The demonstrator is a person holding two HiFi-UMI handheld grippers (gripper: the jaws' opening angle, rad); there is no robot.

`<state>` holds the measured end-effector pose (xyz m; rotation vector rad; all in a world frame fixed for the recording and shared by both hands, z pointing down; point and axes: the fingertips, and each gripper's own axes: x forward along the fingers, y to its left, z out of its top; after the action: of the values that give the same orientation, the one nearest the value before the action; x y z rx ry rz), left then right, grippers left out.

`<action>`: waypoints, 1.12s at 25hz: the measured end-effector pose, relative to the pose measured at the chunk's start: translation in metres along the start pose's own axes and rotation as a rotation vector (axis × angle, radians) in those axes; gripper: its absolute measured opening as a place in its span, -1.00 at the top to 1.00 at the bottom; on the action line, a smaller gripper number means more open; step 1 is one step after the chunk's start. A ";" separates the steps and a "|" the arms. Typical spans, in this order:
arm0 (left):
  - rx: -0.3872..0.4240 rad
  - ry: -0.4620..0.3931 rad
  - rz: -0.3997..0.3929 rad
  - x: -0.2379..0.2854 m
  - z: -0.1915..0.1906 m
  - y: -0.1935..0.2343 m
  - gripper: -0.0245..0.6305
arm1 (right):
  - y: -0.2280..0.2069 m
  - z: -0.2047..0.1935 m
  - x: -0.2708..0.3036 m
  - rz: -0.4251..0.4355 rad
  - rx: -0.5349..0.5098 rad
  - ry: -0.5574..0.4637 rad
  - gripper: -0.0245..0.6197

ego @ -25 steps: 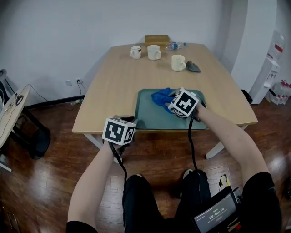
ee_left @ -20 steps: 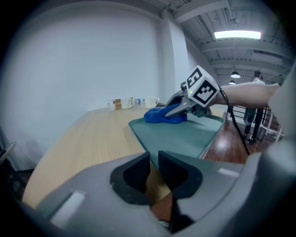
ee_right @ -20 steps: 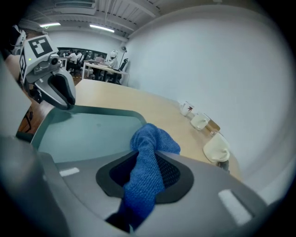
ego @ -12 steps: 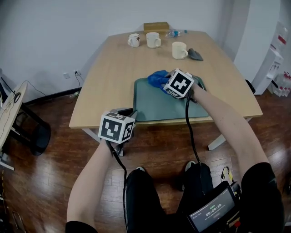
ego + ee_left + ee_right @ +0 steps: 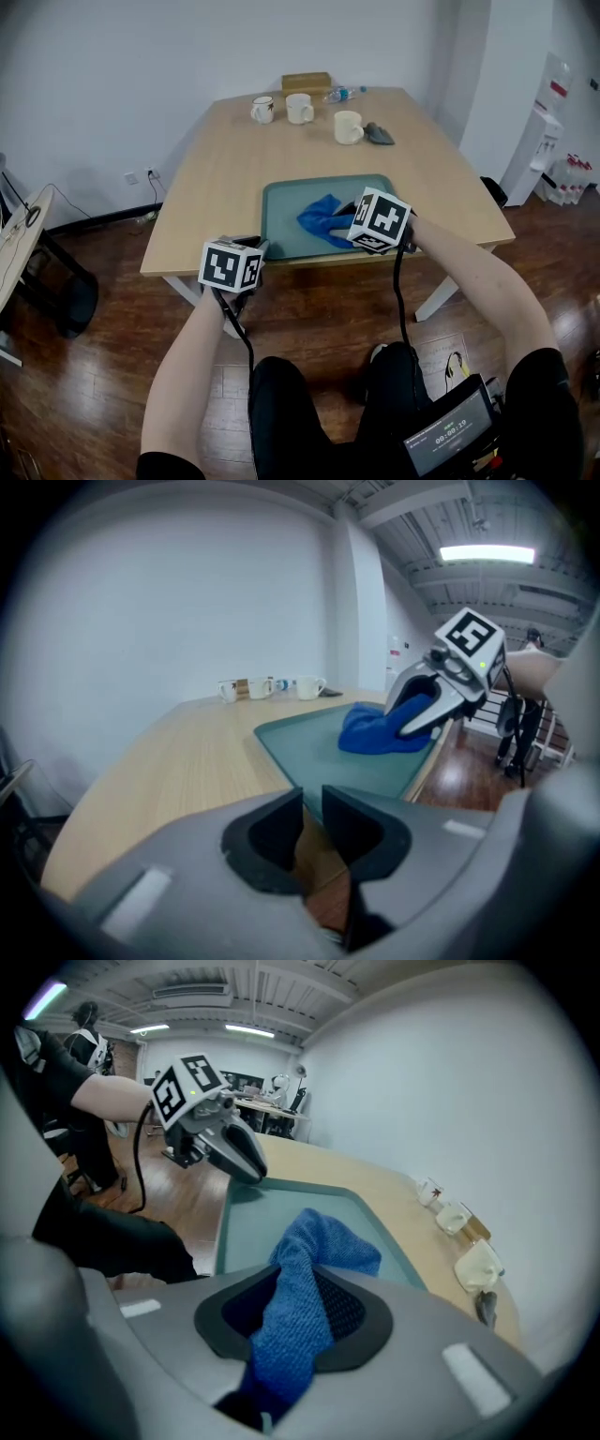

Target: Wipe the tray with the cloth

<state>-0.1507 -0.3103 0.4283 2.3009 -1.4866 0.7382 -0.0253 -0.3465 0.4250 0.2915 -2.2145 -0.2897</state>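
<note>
A green tray (image 5: 281, 199) lies at the near middle of the wooden table (image 5: 216, 178). A crumpled blue cloth (image 5: 319, 221) rests on its middle. My right gripper (image 5: 345, 225) is shut on the cloth's near end and presses it onto the tray. In the right gripper view the cloth (image 5: 305, 1279) is pinched between the jaws and trails onto the tray (image 5: 262, 1208). My left gripper (image 5: 255, 247) hovers at the tray's near left corner, by the table edge. In the left gripper view, my left gripper (image 5: 312, 822) has its jaws almost together with nothing in them. Beyond it I see the cloth (image 5: 375, 733).
At the far end of the table stand three mugs (image 5: 262, 110) (image 5: 299, 108) (image 5: 348, 127), a brown box (image 5: 307, 83), a lying bottle (image 5: 342, 93) and a dark object (image 5: 379, 134). The white wall is behind, and wooden floor lies all round the table.
My right gripper has dragged the cloth from the tray's far left part back toward its middle and near side. The left gripper stays by the near left corner.
</note>
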 end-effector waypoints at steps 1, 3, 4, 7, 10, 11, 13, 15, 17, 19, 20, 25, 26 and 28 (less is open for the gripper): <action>-0.003 -0.001 -0.002 0.000 0.000 0.000 0.72 | 0.009 0.000 -0.006 0.007 -0.005 -0.001 0.62; -0.008 -0.001 -0.001 0.001 0.000 -0.001 0.72 | 0.023 0.000 -0.015 0.024 -0.014 -0.005 0.62; -0.009 0.001 0.001 0.000 0.000 -0.001 0.72 | 0.028 -0.001 -0.018 0.033 -0.018 -0.007 0.62; -0.002 0.005 -0.010 0.002 -0.003 -0.005 0.73 | 0.036 -0.004 -0.021 0.048 -0.023 -0.019 0.62; 0.007 -0.002 -0.009 0.002 -0.003 -0.006 0.73 | 0.022 -0.011 -0.020 0.005 0.000 -0.017 0.62; 0.011 -0.006 -0.004 0.001 -0.002 -0.006 0.73 | 0.011 -0.015 -0.020 -0.021 0.020 -0.007 0.62; 0.017 -0.010 0.019 -0.004 0.002 -0.002 0.74 | -0.018 -0.029 -0.017 -0.087 0.058 0.031 0.62; 0.021 -0.013 0.034 -0.007 0.004 0.000 0.74 | -0.051 -0.043 -0.014 -0.160 0.097 0.071 0.62; 0.027 -0.019 0.036 -0.008 0.005 -0.001 0.74 | -0.082 -0.055 -0.012 -0.227 0.132 0.101 0.62; 0.033 -0.026 0.035 -0.008 0.005 -0.001 0.74 | -0.108 -0.066 -0.010 -0.277 0.162 0.124 0.62; 0.036 -0.028 0.034 -0.008 0.006 -0.001 0.74 | -0.119 -0.071 -0.009 -0.294 0.176 0.135 0.62; 0.045 -0.039 0.036 -0.009 0.006 0.000 0.74 | -0.142 -0.071 0.003 -0.291 0.210 0.125 0.62; 0.045 -0.040 0.037 -0.009 0.006 0.000 0.73 | -0.142 -0.070 0.004 -0.286 0.206 0.123 0.62; 0.043 -0.039 0.036 -0.008 0.005 0.000 0.73 | -0.138 -0.066 0.006 -0.263 0.190 0.113 0.62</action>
<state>-0.1519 -0.3070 0.4193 2.3381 -1.5470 0.7462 0.0381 -0.4858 0.4275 0.6900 -2.0938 -0.1982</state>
